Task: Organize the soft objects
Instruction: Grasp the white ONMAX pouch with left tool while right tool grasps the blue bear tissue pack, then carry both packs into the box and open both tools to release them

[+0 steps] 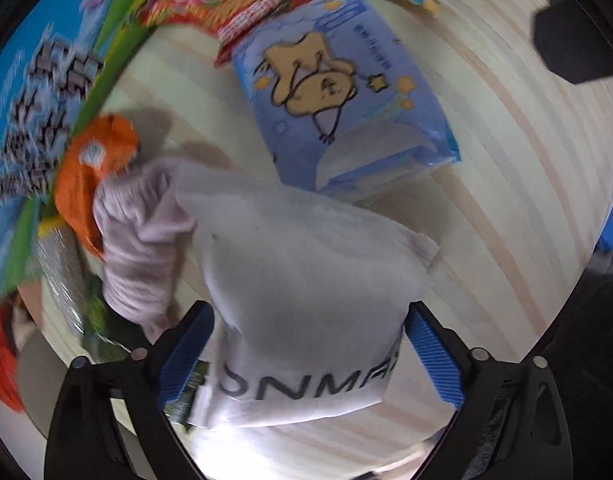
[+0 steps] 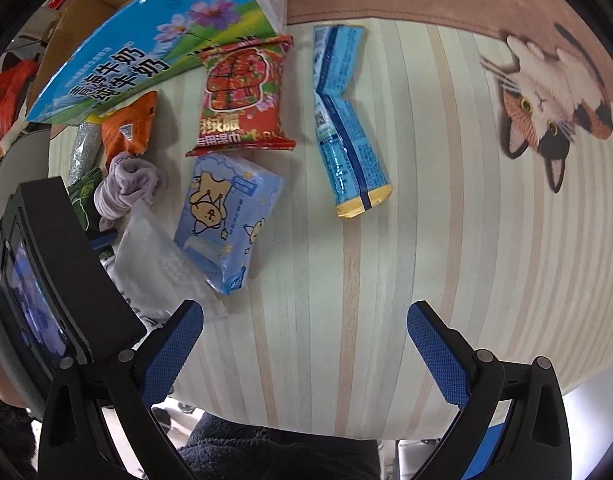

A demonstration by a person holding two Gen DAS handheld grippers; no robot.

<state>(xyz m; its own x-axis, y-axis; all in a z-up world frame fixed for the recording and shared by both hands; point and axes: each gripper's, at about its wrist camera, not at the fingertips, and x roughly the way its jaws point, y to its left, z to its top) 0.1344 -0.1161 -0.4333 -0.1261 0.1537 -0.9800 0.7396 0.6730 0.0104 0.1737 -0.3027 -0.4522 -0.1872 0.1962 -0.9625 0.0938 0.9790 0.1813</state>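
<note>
Between the two blue pads of my left gripper (image 1: 306,350) lies a white cloth bag (image 1: 306,280) with dark lettering; the jaws stand wide on either side of it, and in the blurred left wrist view I cannot tell whether the pads press on the fabric or only flank it. It rests on the striped tablecloth (image 1: 506,200). Just beside its upper left corner, touching it, sits a bunched lilac sock (image 1: 138,240); beyond the sock is an orange packet (image 1: 90,168), lying against the edge of a large blue milk carton (image 1: 22,120). Above the bag, close to it, lies a light blue tissue pack (image 1: 346,92) printed with a cartoon figure, and past that a red wet-wipe packet (image 1: 234,4).

My right gripper (image 2: 306,350) hangs open over bare striped cloth, nothing between its pads. In the right wrist view the left tool's black body (image 2: 54,280) fills the lower left. A long blue packet (image 2: 346,128) lies to the right of the red one, well apart from the bag. At the far right of the cloth is a printed cat (image 2: 546,100).
</note>
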